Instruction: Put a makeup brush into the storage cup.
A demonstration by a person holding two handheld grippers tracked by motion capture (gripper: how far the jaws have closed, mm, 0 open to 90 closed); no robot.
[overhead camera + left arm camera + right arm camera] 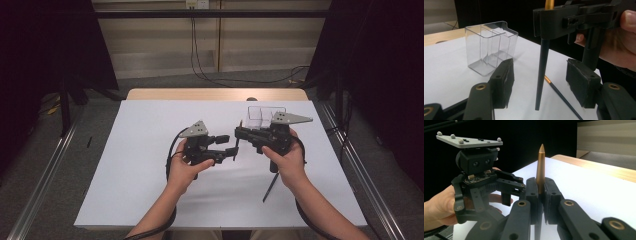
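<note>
Two brushes are in play: one slim paintbrush with a dark handle and gold ferrule (pixel 542 72) stands nearly upright, clamped by the right tool (pixel 239 133), whose jaws are pressed tight on it just below the gold tip (pixel 540 165). The left tool (pixel 231 145) sits around the lower handle with its jaws parted and clear of the shaft on both sides, so the right one alone bears the brush; this looks like a hand-over just completed. Held upright, the brush seems ready to go into the clear plastic divided holder (pixel 490 47) standing empty just beyond the tools. The second brush (pixel 561 96) lies flat on the tabletop (pixel 140 165), near the person's right hand. That tabletop is covered in white, with a bare wooden edge at the far side; behind are a grey floor, trailing cables and dark curtains.
</note>
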